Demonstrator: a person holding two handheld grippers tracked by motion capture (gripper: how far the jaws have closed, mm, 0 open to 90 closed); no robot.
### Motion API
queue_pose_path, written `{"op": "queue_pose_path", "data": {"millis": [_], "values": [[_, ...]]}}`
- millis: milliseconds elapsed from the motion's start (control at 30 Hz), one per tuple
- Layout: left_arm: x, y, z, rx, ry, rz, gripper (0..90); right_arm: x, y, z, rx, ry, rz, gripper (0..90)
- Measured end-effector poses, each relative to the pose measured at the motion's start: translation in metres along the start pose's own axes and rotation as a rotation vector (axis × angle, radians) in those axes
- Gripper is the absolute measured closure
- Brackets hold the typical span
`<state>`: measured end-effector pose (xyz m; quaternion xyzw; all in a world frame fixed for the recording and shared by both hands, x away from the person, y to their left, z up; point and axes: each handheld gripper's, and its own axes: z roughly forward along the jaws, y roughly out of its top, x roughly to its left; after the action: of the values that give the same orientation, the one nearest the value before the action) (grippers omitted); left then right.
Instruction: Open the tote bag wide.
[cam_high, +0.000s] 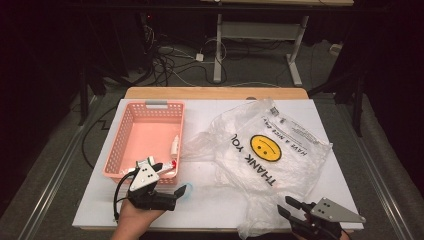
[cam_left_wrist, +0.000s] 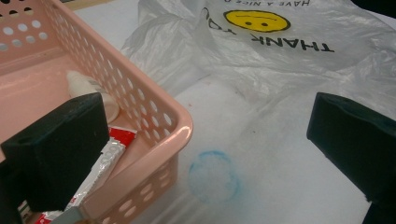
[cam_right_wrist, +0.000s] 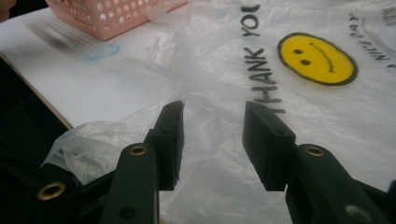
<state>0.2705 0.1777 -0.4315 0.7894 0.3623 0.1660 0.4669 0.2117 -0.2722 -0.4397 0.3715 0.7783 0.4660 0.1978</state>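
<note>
A clear plastic bag (cam_high: 265, 147) with a yellow smiley and "THANK YOU" print lies spread over the right half of the white table top (cam_high: 210, 200). A pink perforated basket (cam_high: 125, 135) stands at the left and holds a small white bottle (cam_high: 175, 145) and a red and white tube (cam_high: 167, 167). My left gripper (cam_high: 170, 180) stands open at the basket's near right corner, one jaw over the tube (cam_left_wrist: 109, 154), the other over bare table. My right gripper (cam_high: 286, 206) is open low over the bag's near edge (cam_right_wrist: 210, 79); nothing is pinched between its pads.
A faint blue ring stain (cam_left_wrist: 214, 176) marks the table beside the basket's corner. The bag's crumpled near end hangs at the front table edge (cam_right_wrist: 93, 144). Beyond the table are cables on the floor and a desk's white legs (cam_high: 218, 50).
</note>
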Motion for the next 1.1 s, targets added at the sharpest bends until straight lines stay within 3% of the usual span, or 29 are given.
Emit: {"op": "queue_pose_path", "data": {"millis": [233,567,633,767,967,1100], "values": [[0.002,-0.001,0.001,-0.012,-0.016,-0.02,0.0,-0.012,0.003,-0.001,-0.003,-0.031,0.0,52.3],[0.0,-0.002,0.001,-0.035,-0.004,0.0,0.0,-0.037,0.026,0.038,-0.021,-0.03,-0.016,14.6],[0.001,-0.003,0.0,-0.038,-0.003,-0.003,0.0,-0.039,0.032,0.047,-0.02,-0.026,-0.018,12.6],[0.003,-0.003,-0.001,-0.041,-0.003,-0.01,0.0,-0.042,0.043,0.062,-0.019,-0.036,0.0,0.3],[0.003,-0.003,-0.001,-0.041,0.006,0.002,0.0,-0.041,0.06,0.078,-0.04,-0.054,-0.03,0.0],[0.004,-0.002,-0.001,-0.036,0.004,0.0,0.0,-0.037,0.071,0.092,-0.037,-0.012,-0.039,0.0]]}}
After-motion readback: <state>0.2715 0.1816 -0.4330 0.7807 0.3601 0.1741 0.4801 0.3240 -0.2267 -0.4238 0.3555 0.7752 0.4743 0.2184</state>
